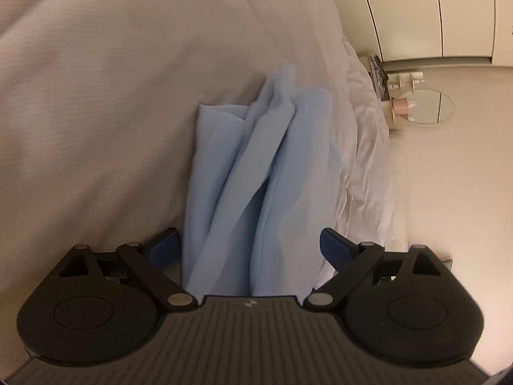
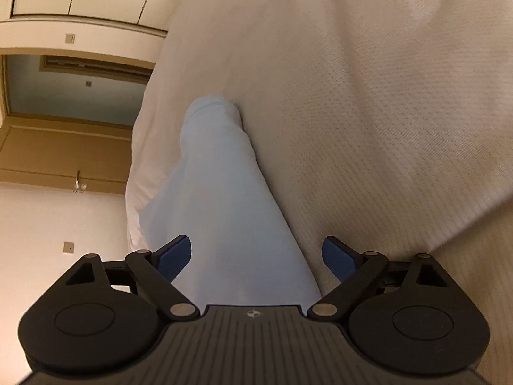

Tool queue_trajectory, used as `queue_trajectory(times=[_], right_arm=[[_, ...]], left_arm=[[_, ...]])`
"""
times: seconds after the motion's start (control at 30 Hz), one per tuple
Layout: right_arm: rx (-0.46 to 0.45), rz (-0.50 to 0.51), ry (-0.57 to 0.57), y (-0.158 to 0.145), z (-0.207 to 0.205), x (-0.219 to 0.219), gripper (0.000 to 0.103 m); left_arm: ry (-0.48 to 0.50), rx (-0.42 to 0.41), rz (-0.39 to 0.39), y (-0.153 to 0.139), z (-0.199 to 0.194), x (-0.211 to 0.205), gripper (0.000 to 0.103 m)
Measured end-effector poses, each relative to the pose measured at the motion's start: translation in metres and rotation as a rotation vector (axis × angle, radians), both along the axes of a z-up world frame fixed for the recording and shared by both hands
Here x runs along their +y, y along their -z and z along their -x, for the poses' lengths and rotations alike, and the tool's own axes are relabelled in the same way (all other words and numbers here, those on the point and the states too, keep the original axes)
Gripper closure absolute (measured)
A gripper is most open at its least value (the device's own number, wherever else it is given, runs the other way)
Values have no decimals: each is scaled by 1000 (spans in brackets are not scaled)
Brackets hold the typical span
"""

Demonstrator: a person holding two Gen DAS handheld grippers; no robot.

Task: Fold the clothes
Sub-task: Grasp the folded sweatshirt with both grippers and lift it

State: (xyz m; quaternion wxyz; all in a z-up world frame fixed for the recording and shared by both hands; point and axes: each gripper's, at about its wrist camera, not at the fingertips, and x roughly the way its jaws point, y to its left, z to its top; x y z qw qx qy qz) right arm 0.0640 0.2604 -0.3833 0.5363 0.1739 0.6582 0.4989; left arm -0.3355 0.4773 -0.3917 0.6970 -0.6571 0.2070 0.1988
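A bedroom, likely a hotel room, is showing itself here; a white bed cover (image 1: 128, 80) is filling both views; a wooden door (image 2: 64, 154) and pale wardrobe panels (image 1: 416, 9) are standing beyond; a small round table (image 1: 429, 106) is sitting nearby.

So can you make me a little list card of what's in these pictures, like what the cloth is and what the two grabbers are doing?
cloth: light blue garment, bunched in long folds
lying on: white bedcover
left gripper: jaws wide open, blue garment between its pads, not pinched
right gripper: jaws wide open, the same blue cloth between its pads
pad colour: dark blue
room, left view: round mirror on the floor beside the bed
room, right view: wooden door with a metal handle
folding: cloth is not yet a flat, neat fold
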Motion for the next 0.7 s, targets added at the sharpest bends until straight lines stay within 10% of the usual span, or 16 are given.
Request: queue_trajectory(times=[0.2, 0.37, 0.53, 0.7], right_arm=[[-15, -23, -102, 8, 8, 19, 29], [-61, -14, -178, 9, 15, 41, 36], [-145, 52, -230, -3, 29, 56, 77], [-237, 42, -249, -51, 52, 55, 84]], left_arm=[[89, 45, -46, 1, -27, 6, 48], [98, 94, -63, -2, -32, 3, 62], [106, 168, -162, -24, -41, -9, 83], [81, 203, -219, -66, -17, -33, 85]])
